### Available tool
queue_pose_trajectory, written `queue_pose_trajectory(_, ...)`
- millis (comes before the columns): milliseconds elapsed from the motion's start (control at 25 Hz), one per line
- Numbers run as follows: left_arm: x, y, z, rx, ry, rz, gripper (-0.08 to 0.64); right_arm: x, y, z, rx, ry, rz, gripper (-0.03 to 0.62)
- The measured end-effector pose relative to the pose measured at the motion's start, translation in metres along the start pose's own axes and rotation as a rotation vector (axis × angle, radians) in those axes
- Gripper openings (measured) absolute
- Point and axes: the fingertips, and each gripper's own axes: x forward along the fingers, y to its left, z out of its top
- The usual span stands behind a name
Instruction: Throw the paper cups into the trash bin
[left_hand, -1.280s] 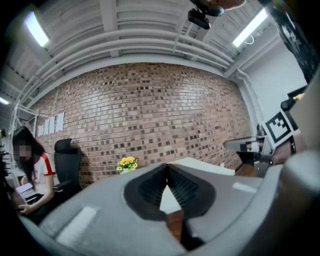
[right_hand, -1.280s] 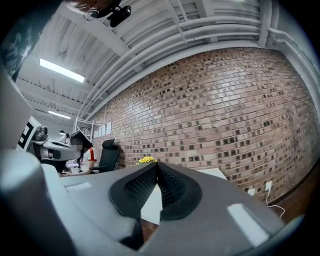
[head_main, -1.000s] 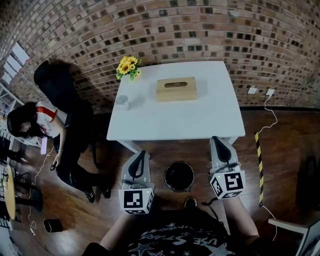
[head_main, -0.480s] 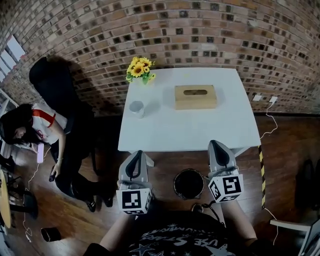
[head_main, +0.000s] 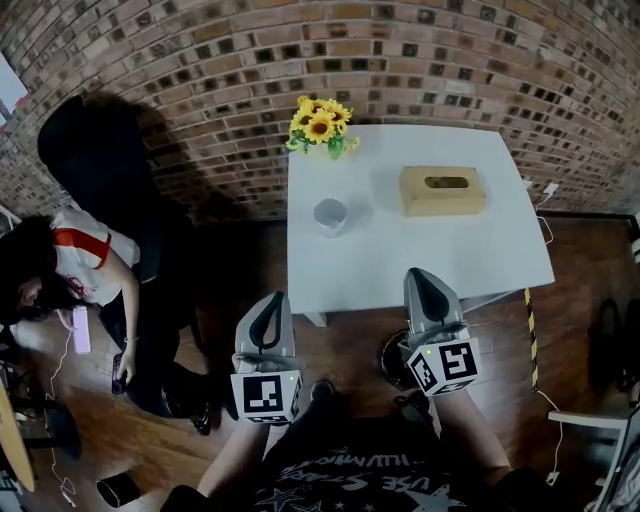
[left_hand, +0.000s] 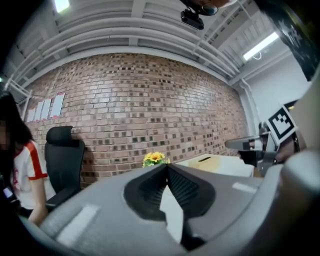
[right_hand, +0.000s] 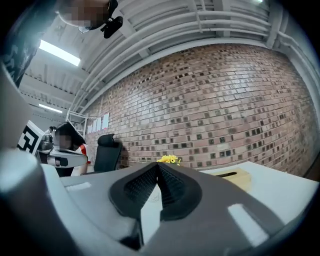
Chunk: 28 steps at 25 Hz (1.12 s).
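The person carrying the tools has stepped sideways since a moment ago, so the white desk (head_main: 470, 250) now lies ahead and to the right rather than straight in front, and the black trash bin (head_main: 390, 356), which earlier showed whole between the two tools, is mostly tucked behind the right one. The left hand-held gripper (head_main: 273, 297) and the right hand-held gripper (head_main: 418, 272) are both held level at waist height, side by side, pointing toward the desk edge. Each has its jaws pressed together with nothing caught between them, which to me looks like a carrying posture during the approach, not a reach. The one paper cup (head_main: 330, 216) I can see stands upright near the desk's left edge, untouched, well apart from both tools and just in front of the vase of sunflowers (head_main: 320, 124). That puts it nearer the left gripper's line, so I would guess that side takes it. A wooden tissue box (head_main: 442, 190) sits further right on the desk. The bin stands on the wooden floor (head_main: 585, 280) under the desk's near edge, handy for a short drop. Behind it all runs a brick wall (head_main: 200, 60), and off to the left another person (head_main: 75, 265) sits bent over beside a black chair (head_main: 90, 150).
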Motion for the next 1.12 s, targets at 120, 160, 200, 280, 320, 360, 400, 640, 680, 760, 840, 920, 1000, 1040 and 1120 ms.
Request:
queue_pose_trajectory(120,0.008,0.021,-0.003,-0.047,0.007,-0.051,0.005,0.012,0.034,-0.005,0.021,0.011,-0.002,0.008)
queue_pose_trajectory(160,0.012,0.025,-0.004,-0.053,-0.001,-0.063,0.005,0.016,0.045,-0.008,0.014,0.018,0.005,0.008)
queue_pose_trajectory(200,0.017,0.029,-0.005,-0.049,-0.01,-0.073,0.005,0.019,0.055,-0.011,0.002,0.025,0.01,0.008)
queue_pose_trajectory(280,0.026,0.031,-0.007,-0.037,-0.017,-0.098,0.005,0.026,0.069,-0.015,-0.017,0.035,0.009,0.008)
queue_pose_trajectory(320,0.029,0.031,-0.007,-0.041,-0.018,-0.112,0.005,0.028,0.073,-0.016,-0.022,0.037,0.004,0.008)
queue_pose_trajectory(360,0.032,0.029,-0.007,-0.05,-0.02,-0.124,0.005,0.029,0.075,-0.016,-0.026,0.037,0.0,0.008)
queue_pose_trajectory(400,0.034,0.028,-0.006,-0.059,-0.021,-0.132,0.005,0.03,0.076,-0.016,-0.029,0.039,-0.004,0.008)
queue_pose_trajectory(640,0.047,0.027,-0.012,-0.07,0.004,-0.13,0.005,0.047,0.062,-0.027,-0.011,0.056,-0.021,0.009)
queue_pose_trajectory(680,0.049,0.027,-0.014,-0.064,0.003,-0.124,0.005,0.049,0.062,-0.029,-0.001,0.055,-0.013,0.009)
queue_pose_trajectory(760,0.056,0.028,-0.018,-0.054,0.002,-0.107,0.005,0.053,0.065,-0.033,0.006,0.058,0.015,0.009)
queue_pose_trajectory(840,0.062,0.027,-0.021,-0.053,0.006,-0.092,0.005,0.056,0.067,-0.04,0.001,0.076,0.04,0.011)
queue_pose_trajectory(920,0.068,0.023,-0.023,-0.058,0.005,-0.089,0.005,0.062,0.065,-0.054,0.013,0.117,0.057,0.099)
queue_pose_trajectory(1000,0.076,0.019,-0.025,-0.057,0.008,-0.091,0.005,0.072,0.06,-0.072,0.02,0.174,0.069,0.225)
queue_pose_trajectory(1040,0.08,0.017,-0.026,-0.055,0.013,-0.09,0.005,0.078,0.058,-0.08,0.013,0.199,0.075,0.26)
queue_pose_trajectory(1120,0.09,0.015,-0.031,-0.049,0.018,-0.084,0.005,0.09,0.055,-0.094,-0.004,0.234,0.086,0.3)
